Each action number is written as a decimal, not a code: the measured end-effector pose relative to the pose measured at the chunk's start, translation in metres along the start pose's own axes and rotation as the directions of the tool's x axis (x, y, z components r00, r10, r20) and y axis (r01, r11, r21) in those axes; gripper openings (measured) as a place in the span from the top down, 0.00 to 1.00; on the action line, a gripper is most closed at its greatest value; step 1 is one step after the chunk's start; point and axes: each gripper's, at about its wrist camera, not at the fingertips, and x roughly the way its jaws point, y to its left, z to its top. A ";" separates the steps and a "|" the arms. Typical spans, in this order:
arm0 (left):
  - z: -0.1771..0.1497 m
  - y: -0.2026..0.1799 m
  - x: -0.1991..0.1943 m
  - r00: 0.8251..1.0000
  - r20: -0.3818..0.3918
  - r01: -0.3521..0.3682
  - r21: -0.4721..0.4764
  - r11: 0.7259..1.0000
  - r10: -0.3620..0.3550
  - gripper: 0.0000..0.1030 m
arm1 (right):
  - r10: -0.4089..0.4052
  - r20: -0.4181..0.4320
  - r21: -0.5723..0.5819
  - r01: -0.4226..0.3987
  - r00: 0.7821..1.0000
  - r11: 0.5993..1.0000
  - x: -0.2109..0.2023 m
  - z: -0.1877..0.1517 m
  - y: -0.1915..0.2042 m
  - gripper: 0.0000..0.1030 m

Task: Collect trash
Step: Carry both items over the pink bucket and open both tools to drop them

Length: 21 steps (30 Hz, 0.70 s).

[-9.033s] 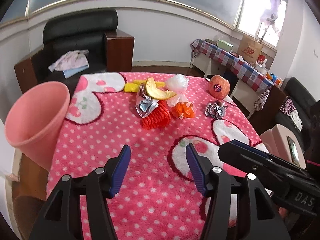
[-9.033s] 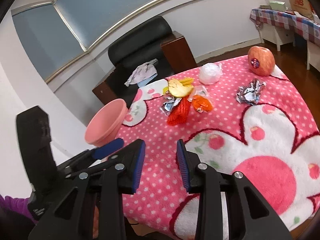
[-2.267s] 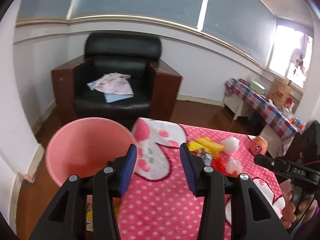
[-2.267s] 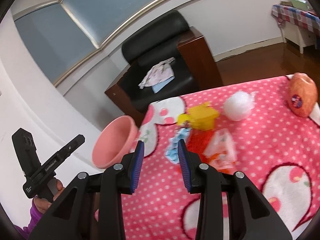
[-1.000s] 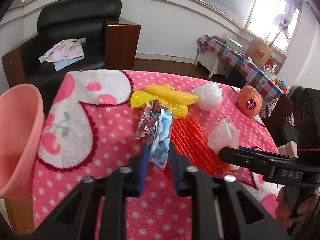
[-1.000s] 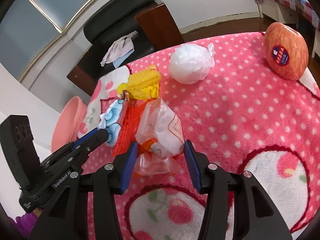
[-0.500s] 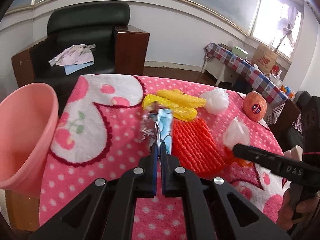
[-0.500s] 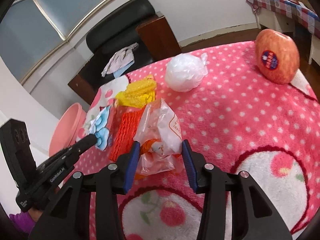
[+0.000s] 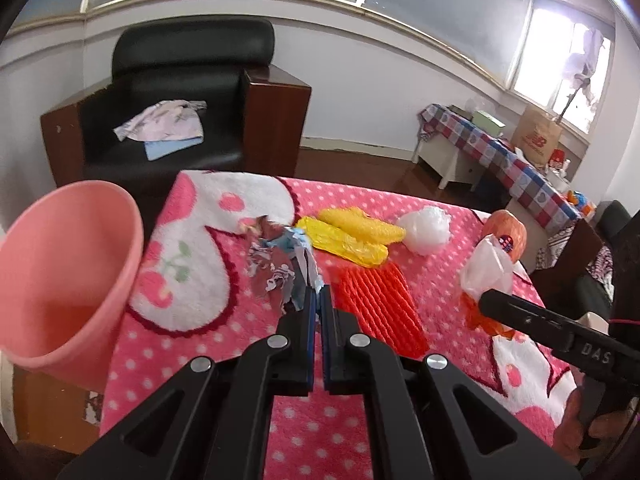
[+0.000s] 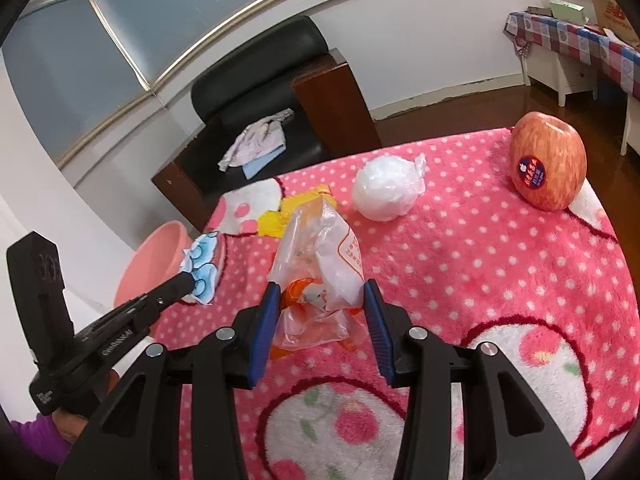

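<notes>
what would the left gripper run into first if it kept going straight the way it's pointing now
Probably the pink blanket just past the crumpled wrapper that the left gripper is shut on. The yellow foam net lies a little further on and to the right. Depth is hard to judge through the fisheye.

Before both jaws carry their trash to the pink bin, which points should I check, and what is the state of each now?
1. Left gripper shut on crumpled wrapper: ok.
2. Right gripper shut on clear plastic bag: ok.
3. Pink bin mouth open, reachable: ok.
4. Bag fully off the blanket: cannot tell.
5. Apple clear of the path: ok.
</notes>
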 end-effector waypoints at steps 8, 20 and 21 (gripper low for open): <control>0.003 -0.024 -0.028 0.992 0.059 -0.110 -0.003 0.994 0.110 0.98 | 0.048 0.047 -0.048 -0.046 0.998 0.998 -0.033 0.004 0.004 0.58; 0.001 -0.023 -0.076 0.977 0.126 -0.170 -0.028 0.985 0.173 0.98 | 0.082 0.092 -0.011 -0.081 0.992 0.997 -0.068 -0.003 0.014 0.58; 0.000 -0.021 -0.079 0.976 0.131 -0.170 -0.027 0.985 0.172 0.98 | 0.082 0.099 -0.011 -0.082 0.992 0.997 -0.070 -0.004 0.016 0.58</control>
